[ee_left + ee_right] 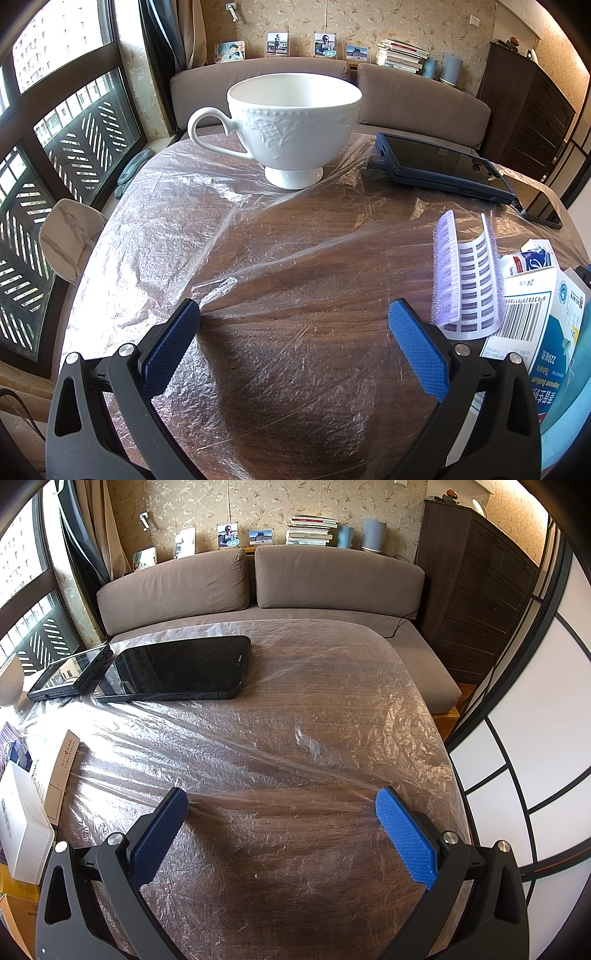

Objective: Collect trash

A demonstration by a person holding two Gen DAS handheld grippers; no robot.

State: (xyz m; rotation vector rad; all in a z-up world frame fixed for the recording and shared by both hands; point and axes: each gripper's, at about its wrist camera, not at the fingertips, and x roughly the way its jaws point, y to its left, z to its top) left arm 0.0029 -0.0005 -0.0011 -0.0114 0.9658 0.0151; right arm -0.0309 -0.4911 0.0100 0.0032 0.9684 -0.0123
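Note:
My left gripper (pixel 294 314) is open just above a wooden table (pixel 295 369) covered in crinkled clear film, nothing between its blue pads. To its right lies trash: a curled label sheet (pixel 469 280), a flattened blue-and-white medicine box (pixel 546 332) and a small crumpled wrapper (pixel 532 258). My right gripper (pixel 282 805) is open too, over bare film. Left of it lie white cartons (pixel 26 812) and a thin white box (pixel 61 771), part of the same pile.
A white teacup (pixel 291 125) stands at the table's far side. A dark tablet (pixel 443 166) (pixel 70 675) and a black phone (pixel 181 668) lie beyond the trash. A brown sofa (pixel 280 583) runs behind the table; a window is left, a dark dresser (pixel 476 590) right.

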